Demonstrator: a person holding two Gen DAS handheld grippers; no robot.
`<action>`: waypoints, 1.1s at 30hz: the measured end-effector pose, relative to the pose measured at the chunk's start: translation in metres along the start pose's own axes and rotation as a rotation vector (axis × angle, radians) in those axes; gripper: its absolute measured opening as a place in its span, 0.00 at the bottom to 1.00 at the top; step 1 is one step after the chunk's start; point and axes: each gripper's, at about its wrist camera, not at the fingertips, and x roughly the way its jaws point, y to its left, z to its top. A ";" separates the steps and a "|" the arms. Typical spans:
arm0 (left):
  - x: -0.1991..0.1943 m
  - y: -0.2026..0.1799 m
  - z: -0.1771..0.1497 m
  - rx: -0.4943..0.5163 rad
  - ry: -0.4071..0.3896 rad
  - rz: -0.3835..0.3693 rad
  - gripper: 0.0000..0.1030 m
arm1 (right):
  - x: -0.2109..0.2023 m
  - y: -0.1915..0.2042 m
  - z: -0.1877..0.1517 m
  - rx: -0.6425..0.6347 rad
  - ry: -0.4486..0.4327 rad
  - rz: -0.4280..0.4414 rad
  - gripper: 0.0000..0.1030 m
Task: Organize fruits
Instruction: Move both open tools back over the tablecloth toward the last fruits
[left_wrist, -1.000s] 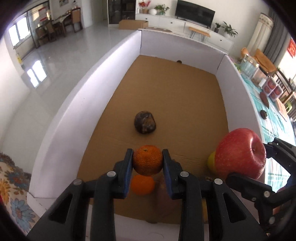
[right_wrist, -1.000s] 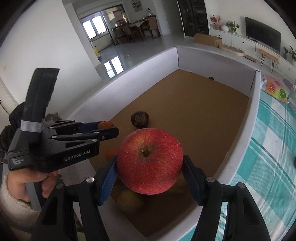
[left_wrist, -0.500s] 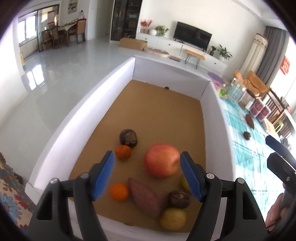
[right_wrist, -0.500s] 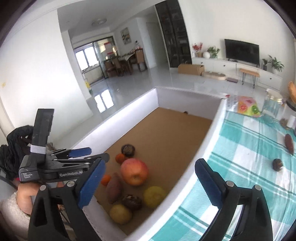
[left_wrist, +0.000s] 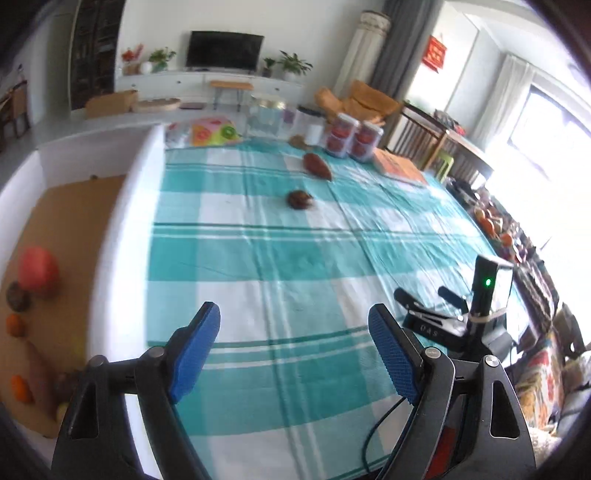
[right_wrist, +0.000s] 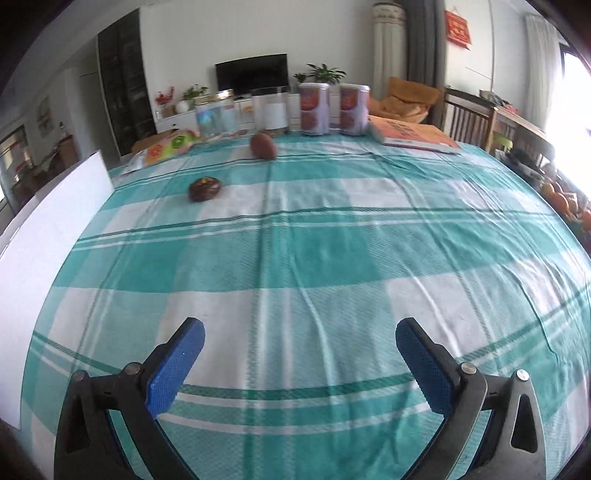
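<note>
faint letters "oas" on the right hand-held gripper (left_wrist: 430, 301) body, nothing else legible

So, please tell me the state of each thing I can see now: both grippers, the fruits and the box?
left gripper: empty, jaws opening
right gripper: empty, jaws opening
red apple: lying in the box
white box: open on top, several fruits inside
dark round fruit: lying on the tablecloth, outside the box
brown oval fruit: lying on the tablecloth, near the jars
</note>
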 end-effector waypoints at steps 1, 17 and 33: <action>0.017 -0.010 -0.003 0.020 0.021 -0.002 0.82 | 0.000 -0.006 0.001 0.016 -0.007 -0.010 1.00; 0.133 -0.039 -0.023 0.175 0.064 0.192 0.84 | 0.022 -0.028 -0.008 0.144 0.098 0.010 1.00; 0.137 -0.039 -0.022 0.174 0.071 0.188 0.89 | 0.027 -0.018 -0.007 0.104 0.126 -0.030 1.00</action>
